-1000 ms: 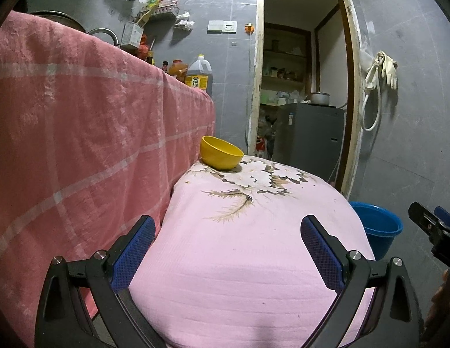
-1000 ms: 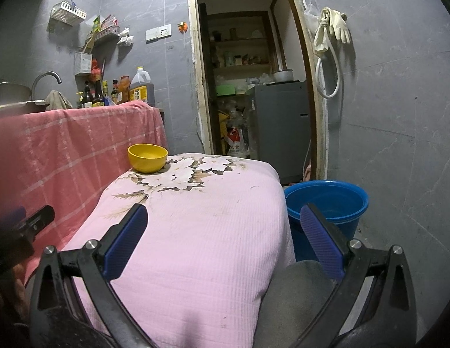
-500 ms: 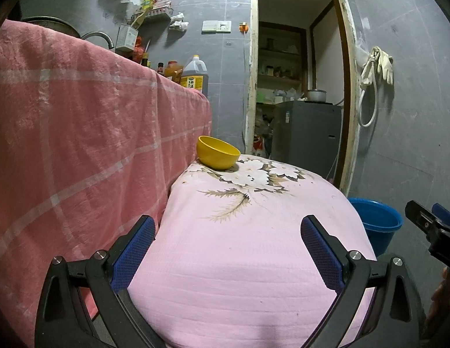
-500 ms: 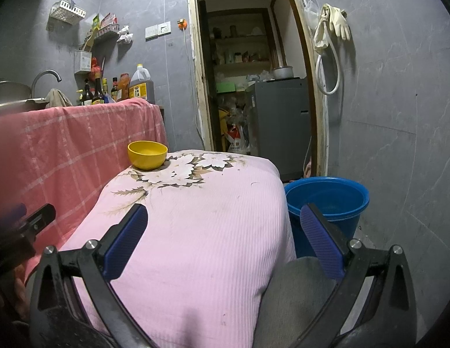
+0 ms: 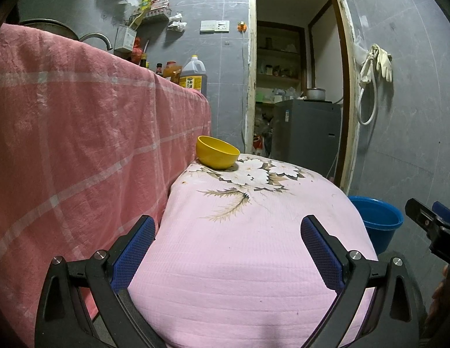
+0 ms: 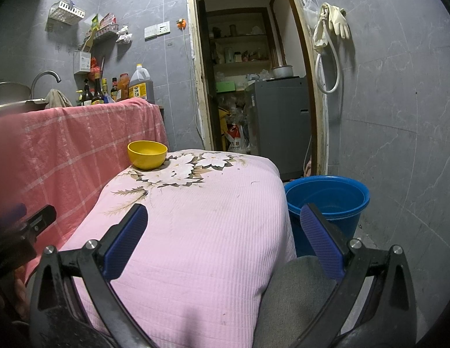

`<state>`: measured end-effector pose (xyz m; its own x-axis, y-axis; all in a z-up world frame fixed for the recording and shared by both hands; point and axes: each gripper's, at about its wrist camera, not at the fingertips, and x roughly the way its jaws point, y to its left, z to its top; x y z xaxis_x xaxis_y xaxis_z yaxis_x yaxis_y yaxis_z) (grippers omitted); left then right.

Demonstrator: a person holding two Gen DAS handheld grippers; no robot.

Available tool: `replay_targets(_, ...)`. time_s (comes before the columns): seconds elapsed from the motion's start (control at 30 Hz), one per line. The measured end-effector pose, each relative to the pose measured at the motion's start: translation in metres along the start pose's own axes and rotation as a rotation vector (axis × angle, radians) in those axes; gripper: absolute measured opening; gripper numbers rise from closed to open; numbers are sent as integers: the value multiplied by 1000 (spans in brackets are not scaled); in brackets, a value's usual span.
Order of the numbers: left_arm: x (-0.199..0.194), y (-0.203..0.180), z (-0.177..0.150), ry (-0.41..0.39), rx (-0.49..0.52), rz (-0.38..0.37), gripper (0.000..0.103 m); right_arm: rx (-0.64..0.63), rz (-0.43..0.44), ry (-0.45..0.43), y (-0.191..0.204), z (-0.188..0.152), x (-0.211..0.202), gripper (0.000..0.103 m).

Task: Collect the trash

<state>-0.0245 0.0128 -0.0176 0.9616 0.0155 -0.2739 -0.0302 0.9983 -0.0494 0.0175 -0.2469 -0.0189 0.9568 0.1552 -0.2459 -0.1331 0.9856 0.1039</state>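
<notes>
Left tongs (image 5: pixel 228 249), right tongs (image 6: pixel 224 237): black curved arms, blue textured pads, 2 silver screws each side.

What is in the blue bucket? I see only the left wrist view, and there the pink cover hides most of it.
Observer: The right wrist view looks into the bucket. I see no trash there, only its blue inside.
Operator: Is the right tool open? I see only its tip.
Observer: Yes, the right tool is open, and nothing is between its fingers.
Operator: What lies by the tap?
Observer: A crumpled cloth lies beside the tap.
</notes>
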Motion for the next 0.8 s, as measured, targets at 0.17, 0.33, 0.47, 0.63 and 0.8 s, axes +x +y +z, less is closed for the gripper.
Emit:
replay_targets(0.17,0,0,0,0,1,0,98,1,0,1,0,0,0,103)
replay_targets(0.33,0,-1,0,1,1,1,98,7,-3,1,0,-2,1,103)
replay_targets(0.47,0,-1,0,1,2,1,98,10,-3,2,0,-3,1,103)
replay_targets(0.63,0,-1,0,1,2,1,98,10,-3,1,0,-4,1,103)
replay_targets(0.8,0,-1,0,1,3,1,98,9,-3,2,-1,-3,1,103)
